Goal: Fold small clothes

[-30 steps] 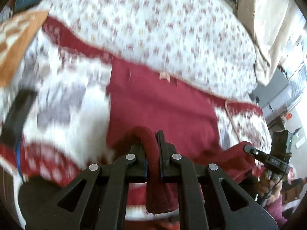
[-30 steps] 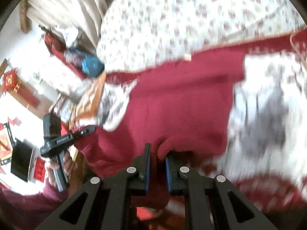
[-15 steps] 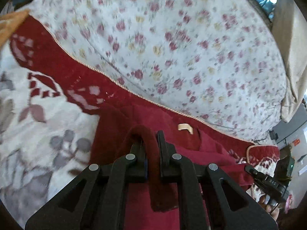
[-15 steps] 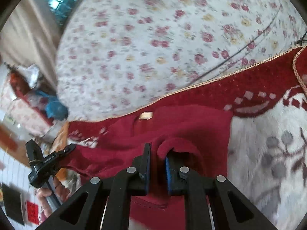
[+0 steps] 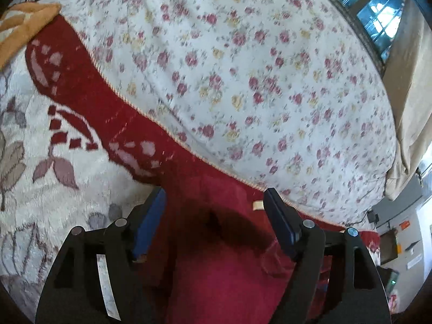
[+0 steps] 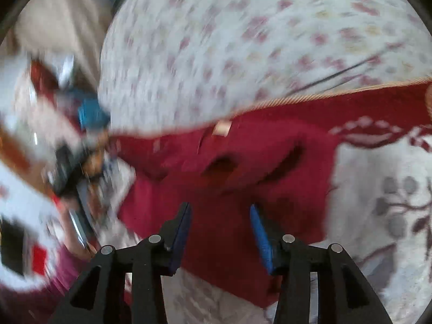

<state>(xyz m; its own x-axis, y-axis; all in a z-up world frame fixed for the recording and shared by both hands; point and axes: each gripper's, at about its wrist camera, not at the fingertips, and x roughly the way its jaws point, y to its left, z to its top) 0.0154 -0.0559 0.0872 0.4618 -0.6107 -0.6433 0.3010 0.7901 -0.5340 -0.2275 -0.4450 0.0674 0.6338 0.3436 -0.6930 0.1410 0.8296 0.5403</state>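
Note:
A small dark red garment (image 5: 221, 256) lies folded on a white and red patterned blanket (image 5: 62, 167), with a small tan label (image 5: 257, 204) near its far edge. My left gripper (image 5: 214, 202) is open just above the garment, jaws wide apart, holding nothing. In the right wrist view the same garment (image 6: 243, 162) lies bunched with the label (image 6: 221, 128) at its far edge. My right gripper (image 6: 220, 210) is open above its near part and empty. That view is blurred.
A floral white quilt (image 5: 256, 67) covers the bed beyond the blanket's corded edge. An orange cloth (image 5: 21, 27) lies at far left. A window (image 5: 378, 8) and beige curtain (image 5: 410, 86) stand at right. My other hand and gripper (image 6: 73, 172) show blurred at left.
Both grippers carried the garment's near edge forward toward the label, then opened and let go. The garment now lies folded, and the right gripper is moving.

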